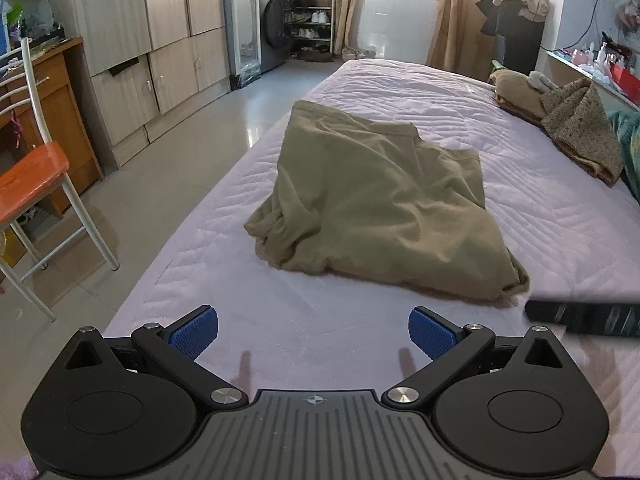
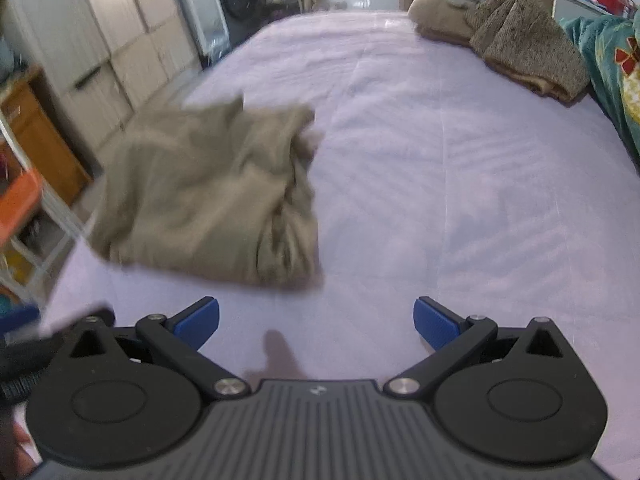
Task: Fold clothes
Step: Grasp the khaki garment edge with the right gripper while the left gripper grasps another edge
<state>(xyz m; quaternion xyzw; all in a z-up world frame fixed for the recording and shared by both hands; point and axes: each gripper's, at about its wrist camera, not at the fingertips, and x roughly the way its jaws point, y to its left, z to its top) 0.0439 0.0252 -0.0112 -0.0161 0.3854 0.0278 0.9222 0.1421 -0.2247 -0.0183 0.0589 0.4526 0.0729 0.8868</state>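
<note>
— Bedroom, midday light: where does the garment lie as you hold both grippers over the bed?

— Olive-tan garment (image 1: 372,204) sits crumpled in a loose heap on the lilac quilted bedspread (image 1: 520,208), toward its left edge, near the tiled floor (image 1: 168,168). You hold it with neither tool.

— And your fingers?

— Your left gripper (image 1: 313,330) hovers just short of the heap, jaws spread wide, blue pads (image 1: 194,332) empty. Your right gripper (image 2: 316,322) is likewise wide open and holds nothing; in its blurred view the garment lies ahead and to the left.

— Anything else on the bed?

— Brown knitted clothes (image 1: 576,132) are piled at the far right edge, well apart from the heap. An orange-seated chair (image 1: 28,188) stands on the floor to your left.
</note>
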